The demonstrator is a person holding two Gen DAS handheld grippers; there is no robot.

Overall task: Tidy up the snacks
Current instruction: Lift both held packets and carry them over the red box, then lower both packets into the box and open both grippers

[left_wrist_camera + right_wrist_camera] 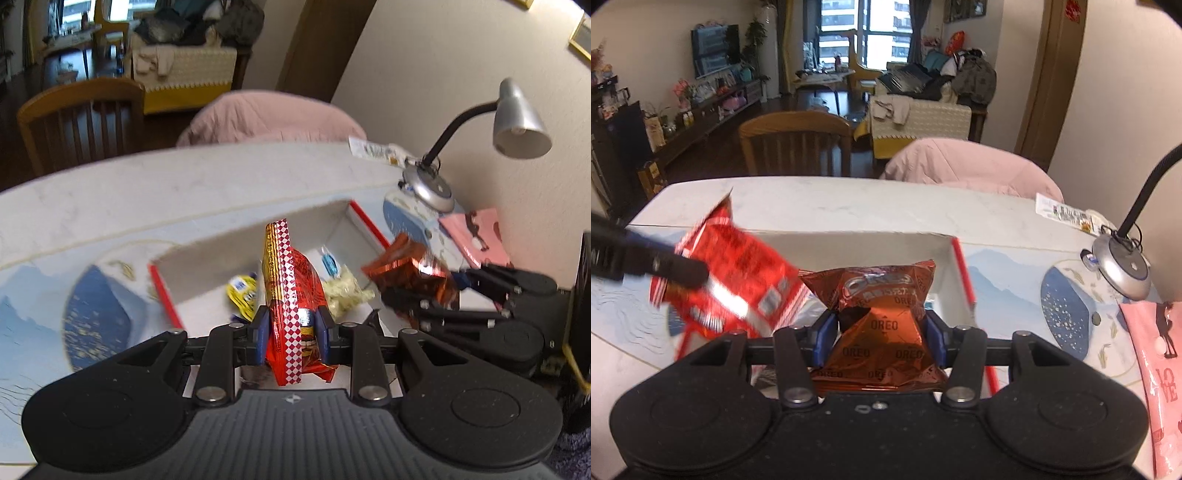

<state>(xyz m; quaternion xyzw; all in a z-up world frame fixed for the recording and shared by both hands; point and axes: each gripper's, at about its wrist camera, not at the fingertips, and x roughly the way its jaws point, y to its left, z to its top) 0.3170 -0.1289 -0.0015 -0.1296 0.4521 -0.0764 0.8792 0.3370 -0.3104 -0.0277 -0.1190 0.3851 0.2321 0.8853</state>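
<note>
Left tongs (291, 325): clamped on the red snack bag (291, 295), blue pads pressing both flat faces; the bag stands on its edge, its long axis pointing forward and up, away from the camera.
Right tongs (881, 332): clamped on the Oreo packet (882, 317) at its crumpled waist; the packet is upright, the logo end on top.
Both loads: lifted, not resting on anything; from each camera the other bag looks blurred.
Key relation: the white box (255, 240) with red rim lies directly ahead of and below both tongs, so the coming move is, I judge, forward and down.
Which hand is nearer: the left one seems nearer, its bag hangs already over the box opening; the Oreo packet is over the right rim (962, 269), a little aside.
Box content: a yellow wrapped sweet (243, 291), a pale puffed snack (345, 291) and a small blue candy (330, 264) lie on the floor of the box.
Free room: the left and far part of the box floor looks bare.
Farther: table (827, 203) with a lamp base (1119, 264) at the right, well apart from the box.
</note>
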